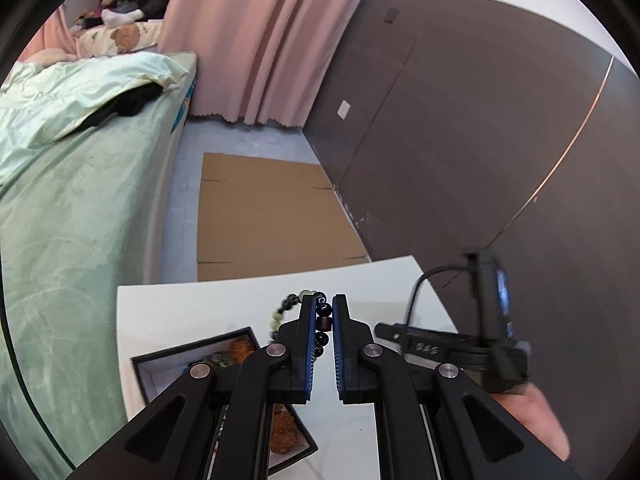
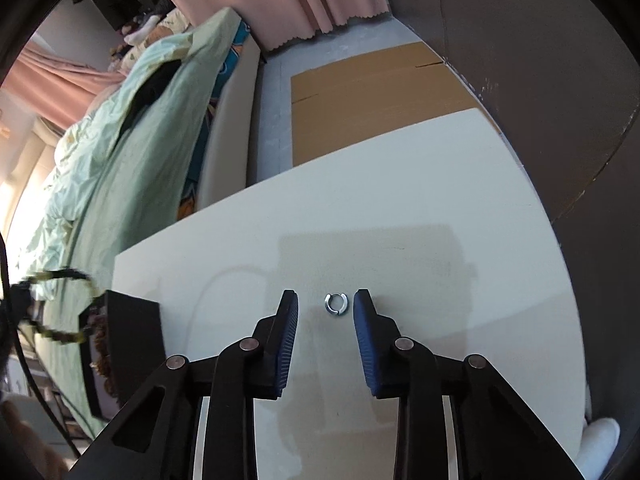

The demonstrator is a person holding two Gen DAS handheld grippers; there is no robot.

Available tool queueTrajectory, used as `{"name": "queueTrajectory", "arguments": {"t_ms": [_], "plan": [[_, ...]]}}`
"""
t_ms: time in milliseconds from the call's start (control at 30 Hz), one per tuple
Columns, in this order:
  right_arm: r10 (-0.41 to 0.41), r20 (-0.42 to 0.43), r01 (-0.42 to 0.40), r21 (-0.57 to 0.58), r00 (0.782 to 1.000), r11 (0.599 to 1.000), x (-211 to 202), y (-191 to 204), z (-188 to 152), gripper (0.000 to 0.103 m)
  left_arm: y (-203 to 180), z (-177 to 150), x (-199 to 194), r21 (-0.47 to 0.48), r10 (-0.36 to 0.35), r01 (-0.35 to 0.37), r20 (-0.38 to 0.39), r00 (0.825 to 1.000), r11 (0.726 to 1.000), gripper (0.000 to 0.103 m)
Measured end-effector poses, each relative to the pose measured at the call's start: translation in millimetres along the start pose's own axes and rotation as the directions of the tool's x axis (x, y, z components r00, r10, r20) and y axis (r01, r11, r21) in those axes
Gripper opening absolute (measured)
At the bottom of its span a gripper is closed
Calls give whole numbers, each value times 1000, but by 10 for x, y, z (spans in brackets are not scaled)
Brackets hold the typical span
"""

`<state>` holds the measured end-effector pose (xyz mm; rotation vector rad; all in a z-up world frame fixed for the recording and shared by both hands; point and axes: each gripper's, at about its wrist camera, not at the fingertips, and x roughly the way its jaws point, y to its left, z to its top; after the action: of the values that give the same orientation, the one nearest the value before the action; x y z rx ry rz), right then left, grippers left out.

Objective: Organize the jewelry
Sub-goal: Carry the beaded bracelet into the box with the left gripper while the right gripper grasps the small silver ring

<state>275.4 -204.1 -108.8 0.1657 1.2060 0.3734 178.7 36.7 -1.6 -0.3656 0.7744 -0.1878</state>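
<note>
Between the blue-padded fingers of the left gripper [image 1: 323, 312] hangs a beaded bracelet [image 1: 294, 312], its dark and pale green beads strung in a loop; the jaws are narrow and pinch a run of dark beads, while the rest of the loop curves out to the left above the white desk [image 1: 168, 312]. Just below and left of that gripper sits an open black jewelry box [image 1: 152, 376] with a pale lining, holding brown, knobbly seed beads [image 1: 242, 347] and some greenish pieces that are partly hidden by the gripper's arms. In the right wrist view the same bracelet shows blurred at the far left, lifted clear of the desk beside the box's dark wall. Further right on the desk lies a small silver hoop earring [image 2: 335, 304], flat on the surface and well apart from the box. The right gripper [image 2: 326, 304] is poised over it with its jaws wide, one blue pad on either side of the earring and neither touching it. Beyond the desk edge a flattened cardboard sheet [image 1: 272, 216] lies on the floor, with a bed under a pale green duvet [image 1: 72, 184] on the left and pink curtains [image 1: 260, 40] behind.
</note>
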Motion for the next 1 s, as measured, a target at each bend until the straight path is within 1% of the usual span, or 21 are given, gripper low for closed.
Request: {"name": "queueTrajectory", "arguments": {"t_ms": [33, 67, 167, 267, 333, 400, 533, 633, 733, 800, 900, 1000], "plan": [[-17, 0, 17, -7, 1000, 1000, 14, 13, 0, 27, 15, 5, -32, -3, -2, 2, 5, 1000, 1000, 8], [-53, 6, 53, -26, 999, 998, 14, 53, -5, 25, 38, 12, -74, -7, -5, 6, 11, 1000, 1000, 8], [-98, 11, 99, -54, 995, 994, 9, 90, -2, 23, 89, 34, -157, -17, -8, 9, 26, 1000, 1000, 8], [-167, 20, 169, -102, 986, 980, 25, 174, -11, 20, 145, 38, -235, -28, -7, 8, 36, 999, 1000, 8], [-218, 28, 220, -134, 976, 966, 32, 228, -17, 15, 176, 36, -289, -34, -6, 7, 41, 999, 999, 8], [-235, 31, 237, -142, 971, 961, 26, 258, -19, 15, 200, 20, -337, -37, -1, 3, 43, 999, 999, 8], [-209, 30, 211, -142, 977, 967, -16, 288, -41, 14, 250, -28, -361, -45, 22, -20, 38, 999, 999, 8], [-178, 60, 185, -144, 982, 972, -135, 351, -59, 14, 299, -59, -374, -55, 48, -46, 37, 998, 997, 8], [-129, 90, 141, -142, 988, 980, -267, 427, -85, 14, 352, -82, -364, -69, 75, -72, 32, 997, 995, 8], [-96, 106, 111, -142, 990, 984, -338, 474, -104, 14, 406, -90, -331, -87, 84, -83, 11, 996, 993, 8], [-46, 125, 65, -149, 991, 987, -422, 548, -131, 14, 491, -107, -254, -133, 73, -79, -48, 996, 988, 10], [8, 146, 14, -151, 989, 988, -498, 620, -157, 14, 573, -158, -197, -166, 79, -95, -103, 992, 982, 12]]}}
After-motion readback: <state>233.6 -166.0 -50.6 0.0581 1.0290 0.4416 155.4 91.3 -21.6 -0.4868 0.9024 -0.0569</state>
